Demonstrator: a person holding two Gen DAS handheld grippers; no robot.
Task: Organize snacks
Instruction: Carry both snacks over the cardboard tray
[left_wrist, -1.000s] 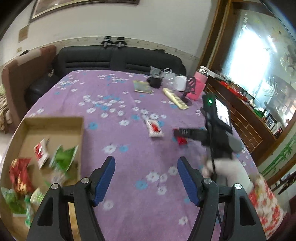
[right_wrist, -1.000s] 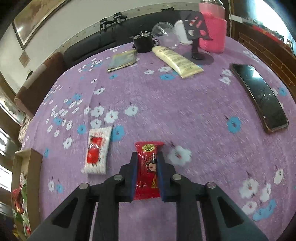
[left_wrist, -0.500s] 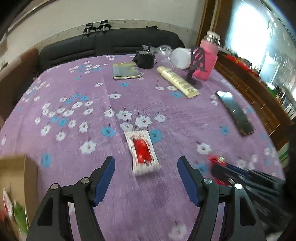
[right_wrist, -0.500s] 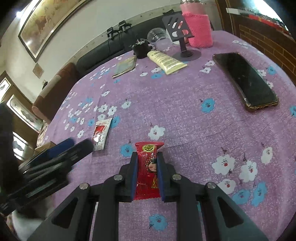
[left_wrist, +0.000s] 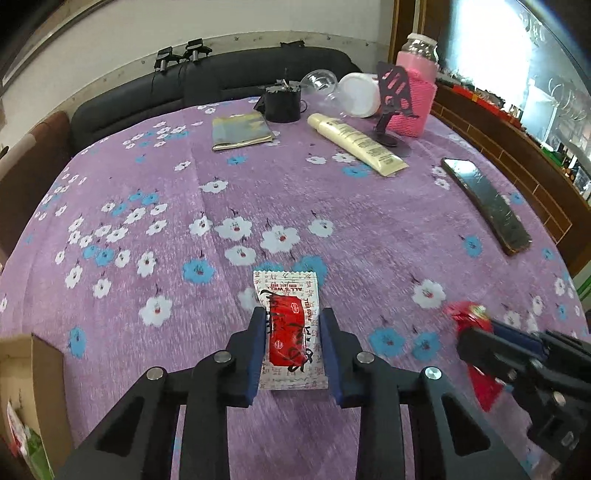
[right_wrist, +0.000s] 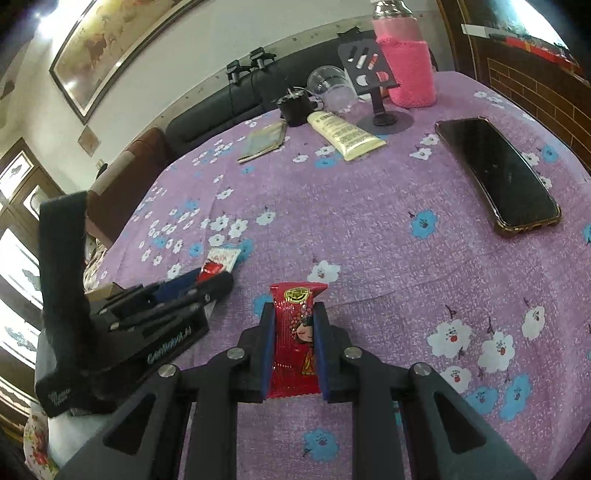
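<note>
Both grippers are closed on snack packets low over the tabletop. Left gripper (left_wrist: 292, 334) has its blue pads pressed against the two long edges of a white rectangular snack sachet with a red printed panel (left_wrist: 290, 332), which lies flat on the purple flower-print tablecloth (left_wrist: 258, 192). Right gripper (right_wrist: 294, 341) pinches a glossy red snack packet with a cartoon girl and a gold seal (right_wrist: 296, 332), its top end sticking out past the fingertips; whether it is lifted clear of the cloth cannot be told.

At the lower left of the left wrist view, the corner of a brown cardboard box (left_wrist: 44, 391) shows, with red and green wrappers just visible inside.

Farther out on the right lies a black smartphone in a clear case (right_wrist: 496, 175), face up. Beyond it, a cream-coloured squeeze tube (right_wrist: 343, 134) lies beside a black phone stand on a round base (right_wrist: 375, 92), with a jar in a pink knitted sleeve (right_wrist: 406, 70) just behind. A flat olive foil pouch (right_wrist: 264, 142), a small black pot (right_wrist: 293, 109) and a clear plastic cup on its side (right_wrist: 328, 86) sit near the far edge, in front of a black leather sofa (left_wrist: 207, 77).
</note>
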